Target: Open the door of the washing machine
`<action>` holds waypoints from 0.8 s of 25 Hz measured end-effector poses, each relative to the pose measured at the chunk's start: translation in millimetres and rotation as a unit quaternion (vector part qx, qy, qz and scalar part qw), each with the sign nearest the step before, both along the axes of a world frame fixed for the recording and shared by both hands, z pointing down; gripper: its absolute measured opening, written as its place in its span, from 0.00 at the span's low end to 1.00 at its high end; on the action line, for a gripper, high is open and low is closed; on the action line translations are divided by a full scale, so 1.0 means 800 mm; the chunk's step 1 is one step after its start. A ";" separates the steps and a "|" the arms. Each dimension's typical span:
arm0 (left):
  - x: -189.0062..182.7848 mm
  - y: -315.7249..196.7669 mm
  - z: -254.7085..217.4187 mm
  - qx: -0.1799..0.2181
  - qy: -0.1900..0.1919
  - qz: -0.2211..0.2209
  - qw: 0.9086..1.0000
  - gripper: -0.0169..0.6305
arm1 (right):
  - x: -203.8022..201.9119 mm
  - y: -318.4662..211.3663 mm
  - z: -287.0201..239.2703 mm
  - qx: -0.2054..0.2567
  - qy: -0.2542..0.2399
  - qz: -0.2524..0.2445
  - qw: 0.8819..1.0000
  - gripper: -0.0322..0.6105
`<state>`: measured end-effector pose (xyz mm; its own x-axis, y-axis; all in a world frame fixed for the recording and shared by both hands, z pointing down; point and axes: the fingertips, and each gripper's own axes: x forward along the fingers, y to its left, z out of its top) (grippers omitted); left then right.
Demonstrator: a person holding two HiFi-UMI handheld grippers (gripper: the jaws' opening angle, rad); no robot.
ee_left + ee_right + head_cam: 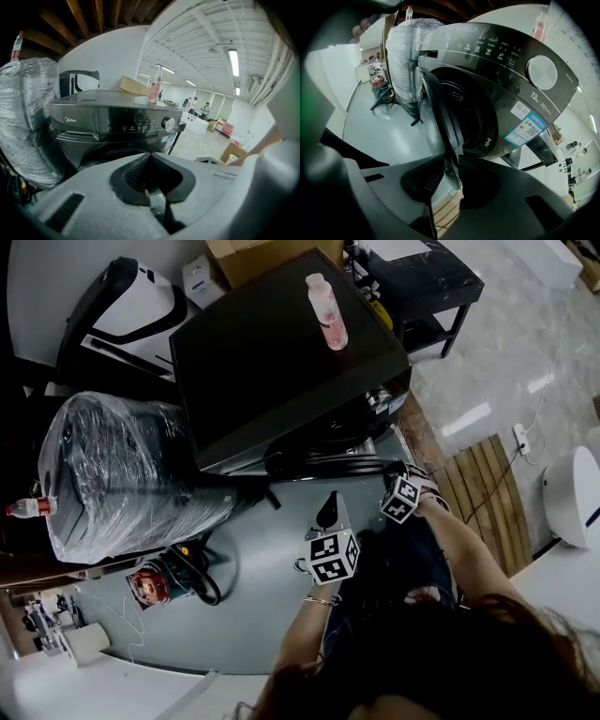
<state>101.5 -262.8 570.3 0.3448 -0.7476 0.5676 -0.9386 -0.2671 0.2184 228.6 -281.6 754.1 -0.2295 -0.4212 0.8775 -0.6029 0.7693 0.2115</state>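
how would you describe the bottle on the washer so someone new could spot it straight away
Start at the dark front-loading washing machine whose door the right tongs grip. Upright on its flat black top stands a small clear bottle of pink liquid. Nothing else is on that top; the other bottle is red-capped, over by the plastic-wrapped bundle.
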 end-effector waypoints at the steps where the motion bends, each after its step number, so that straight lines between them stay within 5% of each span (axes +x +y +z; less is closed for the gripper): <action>1: -0.003 0.003 0.000 0.000 0.001 0.005 1.000 0.05 | -0.001 0.004 0.001 0.000 0.001 0.006 1.000 0.20; 20: -0.046 0.078 0.012 0.001 0.010 0.091 0.996 0.05 | -0.031 0.098 0.001 -0.018 0.017 0.105 0.994 0.20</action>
